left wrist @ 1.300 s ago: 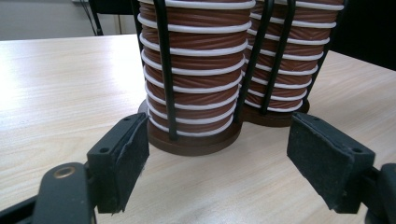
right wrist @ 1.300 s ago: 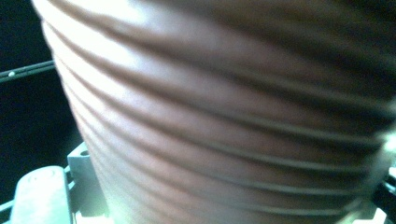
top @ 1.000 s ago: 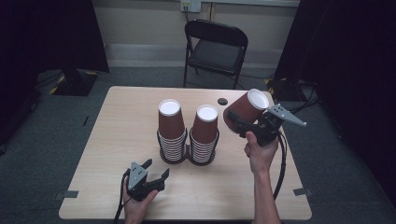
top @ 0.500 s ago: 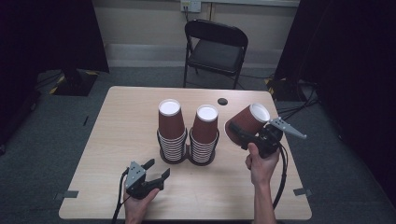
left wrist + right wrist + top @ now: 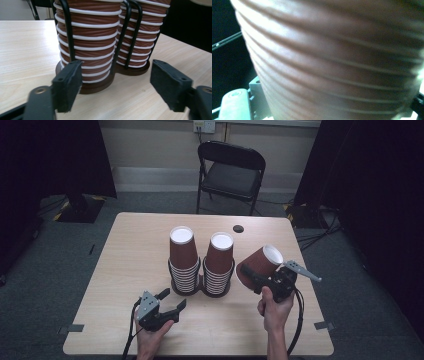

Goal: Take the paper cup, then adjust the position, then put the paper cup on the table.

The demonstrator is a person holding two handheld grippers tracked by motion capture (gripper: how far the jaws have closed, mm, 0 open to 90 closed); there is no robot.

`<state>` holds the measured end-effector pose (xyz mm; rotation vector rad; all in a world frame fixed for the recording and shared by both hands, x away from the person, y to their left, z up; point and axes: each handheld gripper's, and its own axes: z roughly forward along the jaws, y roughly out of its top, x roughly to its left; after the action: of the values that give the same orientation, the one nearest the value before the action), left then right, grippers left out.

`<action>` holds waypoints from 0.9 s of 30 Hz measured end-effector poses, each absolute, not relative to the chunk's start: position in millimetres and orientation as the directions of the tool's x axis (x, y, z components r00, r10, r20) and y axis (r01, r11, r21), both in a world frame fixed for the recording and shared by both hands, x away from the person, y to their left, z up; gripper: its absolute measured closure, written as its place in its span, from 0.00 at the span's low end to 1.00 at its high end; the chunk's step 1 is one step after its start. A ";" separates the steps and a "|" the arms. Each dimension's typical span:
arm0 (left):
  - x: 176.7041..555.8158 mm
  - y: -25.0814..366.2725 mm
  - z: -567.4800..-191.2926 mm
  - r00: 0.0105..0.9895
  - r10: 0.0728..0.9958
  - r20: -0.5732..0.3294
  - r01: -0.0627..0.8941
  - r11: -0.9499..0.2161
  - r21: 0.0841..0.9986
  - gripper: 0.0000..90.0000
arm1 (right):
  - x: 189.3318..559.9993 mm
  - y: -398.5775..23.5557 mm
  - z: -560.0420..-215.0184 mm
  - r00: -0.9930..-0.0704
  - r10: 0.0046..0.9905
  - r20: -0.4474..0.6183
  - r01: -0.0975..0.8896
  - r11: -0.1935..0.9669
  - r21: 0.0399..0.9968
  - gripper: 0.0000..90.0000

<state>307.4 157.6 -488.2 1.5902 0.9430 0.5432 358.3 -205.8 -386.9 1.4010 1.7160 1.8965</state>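
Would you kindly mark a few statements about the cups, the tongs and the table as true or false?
1. The right tongs hold a brown paper cup tilted in the air. True.
2. The left tongs grip a cup. False: their jaws stand apart with nothing between them, pointing at the stacks.
3. Two cup stacks stand side by side in black wire holders. True.
4. The cups in the stacks stand mouth up. False: they are upside down, white bottoms on top.
5. A folding chair stands beyond the table. True.
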 end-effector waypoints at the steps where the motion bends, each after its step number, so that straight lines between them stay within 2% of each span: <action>1: 307.4 155.3 -489.1 0.578 0.802 -0.150 0.283 -0.024 0.959 0.32 | 354.7 -206.1 -393.0 -0.521 0.687 0.507 0.431 -0.300 0.851 0.15; 9: 305.6 151.9 -491.8 0.609 0.781 -0.140 0.272 -0.040 0.961 0.27 | 346.6 -197.2 -418.2 -0.516 0.656 0.551 0.486 -0.305 0.819 0.15; 23: 307.4 147.5 -484.8 0.656 0.740 -0.146 0.261 -0.041 0.964 0.31 | 336.0 -176.2 -440.3 -0.521 0.563 0.641 0.563 -0.337 0.754 0.15; 27: 307.1 142.0 -482.8 0.683 0.715 -0.148 0.253 -0.041 0.967 0.34 | 332.4 -167.1 -446.1 -0.528 0.560 0.639 0.588 -0.302 0.750 0.15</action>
<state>307.1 142.0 -482.8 1.6123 0.8073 0.4480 332.4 -167.1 -446.1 1.5367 1.8692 2.0379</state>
